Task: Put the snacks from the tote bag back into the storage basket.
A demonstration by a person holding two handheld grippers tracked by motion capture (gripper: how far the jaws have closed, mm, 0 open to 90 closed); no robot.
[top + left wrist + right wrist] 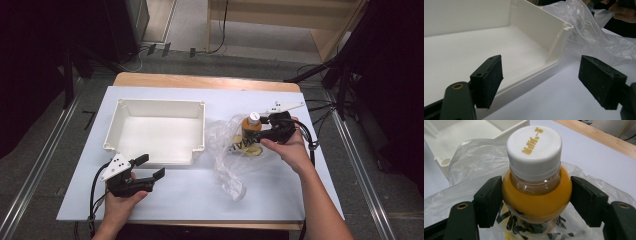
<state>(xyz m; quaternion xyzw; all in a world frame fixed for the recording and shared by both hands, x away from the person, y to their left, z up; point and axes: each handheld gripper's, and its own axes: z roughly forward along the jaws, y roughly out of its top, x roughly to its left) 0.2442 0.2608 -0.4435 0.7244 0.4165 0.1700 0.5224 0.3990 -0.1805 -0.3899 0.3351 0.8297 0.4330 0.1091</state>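
An orange drink bottle (251, 125) with a white cap (534, 147) stands upright in the mouth of a crumpled clear plastic bag (225, 160) on the right half of the table. My right gripper (256, 130) is shut on it, a pad against each side of the bottle (536, 197) just below its neck. Bag film (474, 157) lies around and under the bottle. At the front left my left gripper (152, 166) is open with nothing between its pads (489, 80), just in front of the white bin's near right corner (565, 27).
An empty white plastic bin (155, 102) stands on the left centre of the white table top (200, 195). The bag (589, 30) lies beside the bin's right wall. Wooden table edge (200, 81) runs along the back, with cables and stands on the floor beyond.
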